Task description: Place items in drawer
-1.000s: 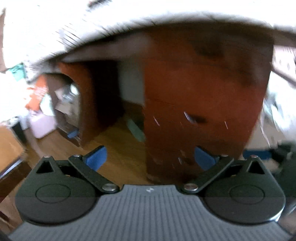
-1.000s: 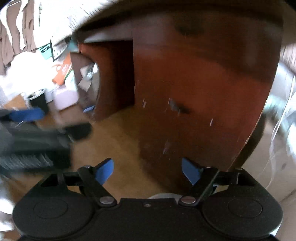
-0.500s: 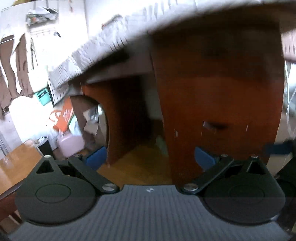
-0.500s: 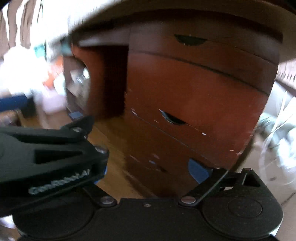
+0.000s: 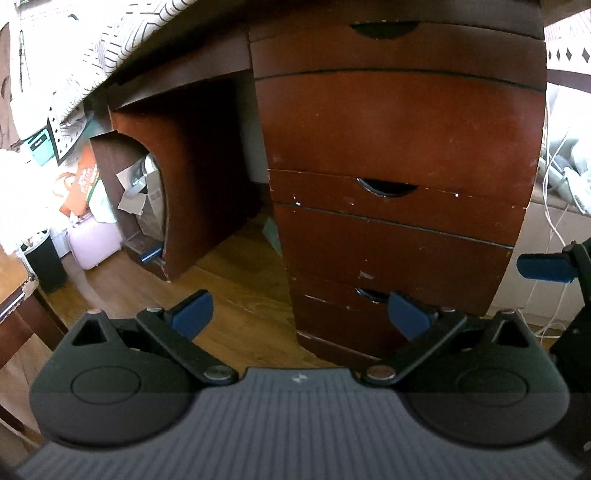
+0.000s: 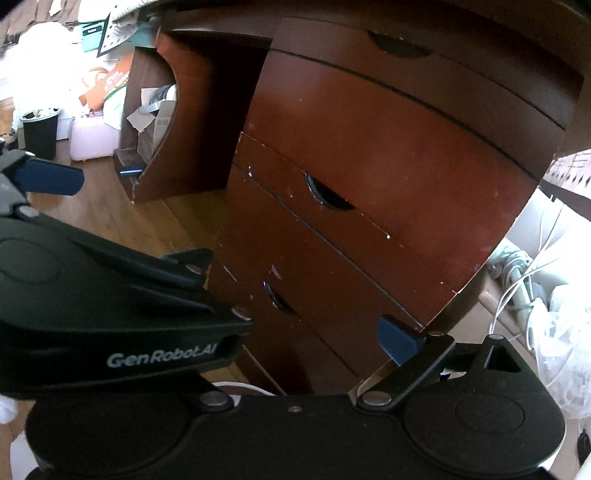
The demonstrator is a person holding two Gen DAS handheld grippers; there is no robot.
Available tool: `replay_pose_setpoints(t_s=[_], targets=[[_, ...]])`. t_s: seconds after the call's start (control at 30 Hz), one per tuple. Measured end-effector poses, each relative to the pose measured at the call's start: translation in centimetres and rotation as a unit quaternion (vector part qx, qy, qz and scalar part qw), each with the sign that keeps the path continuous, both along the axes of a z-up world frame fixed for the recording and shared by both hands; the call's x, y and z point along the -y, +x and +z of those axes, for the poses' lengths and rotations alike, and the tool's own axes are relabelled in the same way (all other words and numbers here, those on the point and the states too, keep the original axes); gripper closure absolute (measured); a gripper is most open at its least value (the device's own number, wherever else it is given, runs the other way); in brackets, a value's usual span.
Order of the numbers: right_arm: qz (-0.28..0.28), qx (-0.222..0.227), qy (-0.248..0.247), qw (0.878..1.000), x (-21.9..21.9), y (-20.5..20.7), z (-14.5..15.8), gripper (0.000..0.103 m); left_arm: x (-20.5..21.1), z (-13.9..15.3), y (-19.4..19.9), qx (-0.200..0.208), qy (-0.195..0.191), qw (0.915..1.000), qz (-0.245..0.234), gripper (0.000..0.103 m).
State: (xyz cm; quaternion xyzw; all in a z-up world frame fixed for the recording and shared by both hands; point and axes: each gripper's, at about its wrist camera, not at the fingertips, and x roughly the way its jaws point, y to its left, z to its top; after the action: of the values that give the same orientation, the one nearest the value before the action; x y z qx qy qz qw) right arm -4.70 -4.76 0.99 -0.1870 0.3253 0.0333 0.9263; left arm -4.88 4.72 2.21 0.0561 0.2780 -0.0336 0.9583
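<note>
A dark red wooden drawer stack (image 5: pixel 399 147) stands under a desk, all drawers shut; it also shows in the right wrist view (image 6: pixel 388 147). Each drawer front has a half-moon cut-out handle: top (image 5: pixel 384 28), middle (image 5: pixel 387 187), bottom (image 5: pixel 371 294). My left gripper (image 5: pixel 299 314) is open and empty, facing the lower drawers from a short distance. My right gripper (image 6: pixel 295 332) is open and empty, tilted, to the right of the left one; the left gripper's body (image 6: pixel 110 306) covers its left finger. No items to store are in view.
A wooden floor (image 5: pixel 236 284) lies in front. The desk's knee space (image 5: pixel 207 166) opens left of the drawers. A black bin (image 5: pixel 46 254), a pale container (image 5: pixel 94 242) and boxes stand at far left. White cables (image 5: pixel 554 229) hang right of the drawers.
Both views have steadied from heavy blur. The cameras tilted up, so the top drawer handle now shows, and the left gripper's body has come into the right wrist view.
</note>
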Motion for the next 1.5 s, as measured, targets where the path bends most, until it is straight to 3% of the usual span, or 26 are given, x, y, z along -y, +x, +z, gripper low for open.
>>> replay_pose_setpoints(t_s=[0.23,0.4,0.53,0.9,1.17,1.5], targets=[[0.010,-0.018,-0.015,1.000,-1.2,-0.6,-0.4,0.005,-0.6,-0.4,-0.2,-0.026,-0.039,0.9980,-0.043,0.000],[0.009,-0.011,-0.017,1.000,-1.4,-1.2,0.0,0.005,-0.6,-0.6,-0.4,-0.023,-0.040,0.9986,-0.026,0.000],[0.006,-0.009,-0.012,1.000,-1.3,-1.4,0.3,0.005,-0.3,-0.8,-0.2,-0.044,-0.047,0.9979,-0.004,0.000],[0.002,-0.016,-0.015,1.000,-0.5,-1.6,0.2,0.005,0.0,-1.1,-0.6,-0.045,-0.049,0.9977,-0.007,0.000],[-0.003,-0.036,0.019,0.999,0.1,-1.5,0.2,0.005,-0.1,-1.2,-0.5,-0.046,-0.065,0.9968,0.007,0.000],[0.002,-0.042,0.015,0.999,-0.1,-1.3,-0.4,0.005,-0.3,-1.3,-0.7,-0.055,-0.089,0.9945,0.002,0.000]])
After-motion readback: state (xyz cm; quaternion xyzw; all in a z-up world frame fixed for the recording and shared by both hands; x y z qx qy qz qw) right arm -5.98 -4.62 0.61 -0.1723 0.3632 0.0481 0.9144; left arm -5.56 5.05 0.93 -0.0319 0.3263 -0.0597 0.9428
